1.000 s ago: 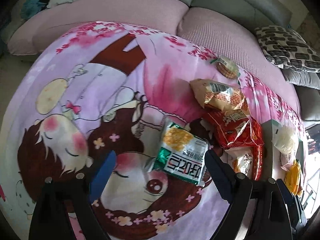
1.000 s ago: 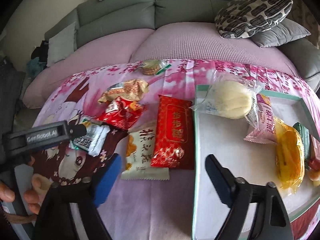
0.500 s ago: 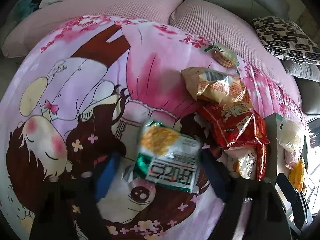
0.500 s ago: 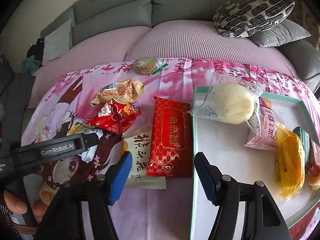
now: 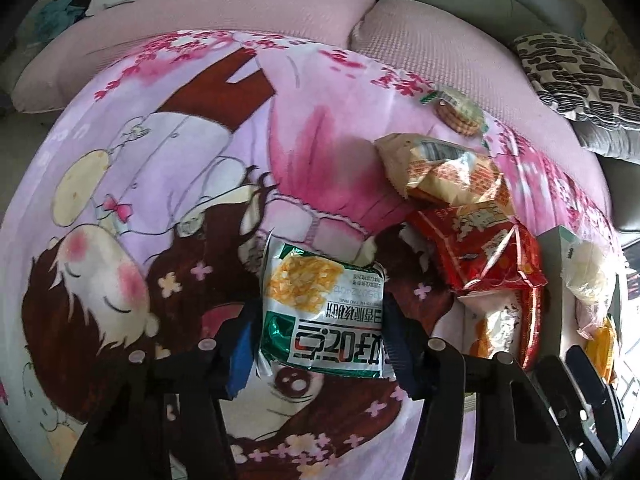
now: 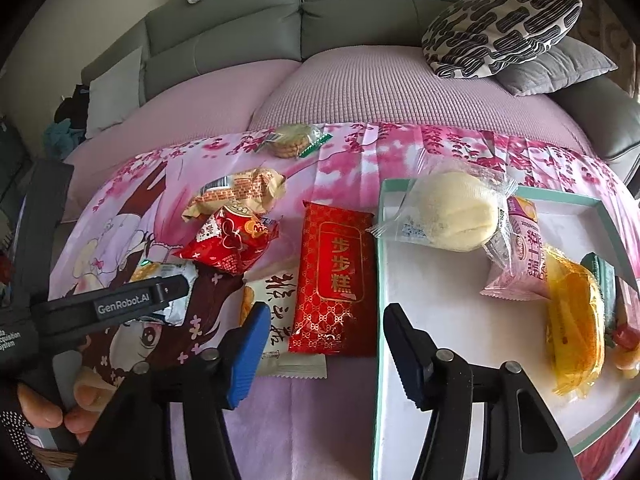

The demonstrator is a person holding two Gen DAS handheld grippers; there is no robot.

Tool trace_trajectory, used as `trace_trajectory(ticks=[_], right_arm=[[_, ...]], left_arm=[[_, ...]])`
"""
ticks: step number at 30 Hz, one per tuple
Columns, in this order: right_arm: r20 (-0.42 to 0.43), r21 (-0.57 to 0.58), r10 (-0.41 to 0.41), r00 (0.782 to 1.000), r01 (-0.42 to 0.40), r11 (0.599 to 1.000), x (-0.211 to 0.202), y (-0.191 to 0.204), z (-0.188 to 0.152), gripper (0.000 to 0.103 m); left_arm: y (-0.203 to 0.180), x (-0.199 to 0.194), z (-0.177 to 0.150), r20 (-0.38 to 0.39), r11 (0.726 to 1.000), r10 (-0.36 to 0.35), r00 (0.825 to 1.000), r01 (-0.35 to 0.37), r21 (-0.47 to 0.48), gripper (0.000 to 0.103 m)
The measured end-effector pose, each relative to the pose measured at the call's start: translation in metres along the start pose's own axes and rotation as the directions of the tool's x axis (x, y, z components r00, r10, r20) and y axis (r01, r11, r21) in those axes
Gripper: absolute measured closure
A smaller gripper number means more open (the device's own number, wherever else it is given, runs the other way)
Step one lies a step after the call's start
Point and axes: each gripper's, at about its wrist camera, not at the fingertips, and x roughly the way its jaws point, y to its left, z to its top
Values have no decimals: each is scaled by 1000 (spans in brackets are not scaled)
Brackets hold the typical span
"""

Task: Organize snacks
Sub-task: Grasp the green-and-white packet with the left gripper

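L tongs [image 5: 316, 344] closed on green pkt [image 5: 322, 312].

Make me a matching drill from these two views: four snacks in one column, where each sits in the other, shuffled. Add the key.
Things:
1. green-white packet
2. white bun
3. red packet
4. biscuit pack

Places:
A. at the blanket's far edge, by the sofa
B. on the blanket, just left of the tray
C. between the left tongs
D. at the tray's far left corner

Pairs: 1-C, 2-D, 3-B, 4-A
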Motion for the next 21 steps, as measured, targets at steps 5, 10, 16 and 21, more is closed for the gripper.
trace_trajectory(ticks=[5,10,16,21], right_arm=[[6,-5,11,1000,-11,1000,-3,2,0,41],[9,-55,39,999,-38,998,-4,18,-1,42],[-18,-100,66,998,-68,993,4,38,-2,52],[-47,-124,84,995,-89,988,15,51,-3,52]], left_arm=[[17,-5,-2,1,998,49,999,-49,-42,44],[32,-8,-4,-3,994,55,998,-55,-91,44],[43,-9,-4,-3,990,61,998,-61,-127,44],[49,-11,-6,-2,988,52,999,-52,-146,44]])
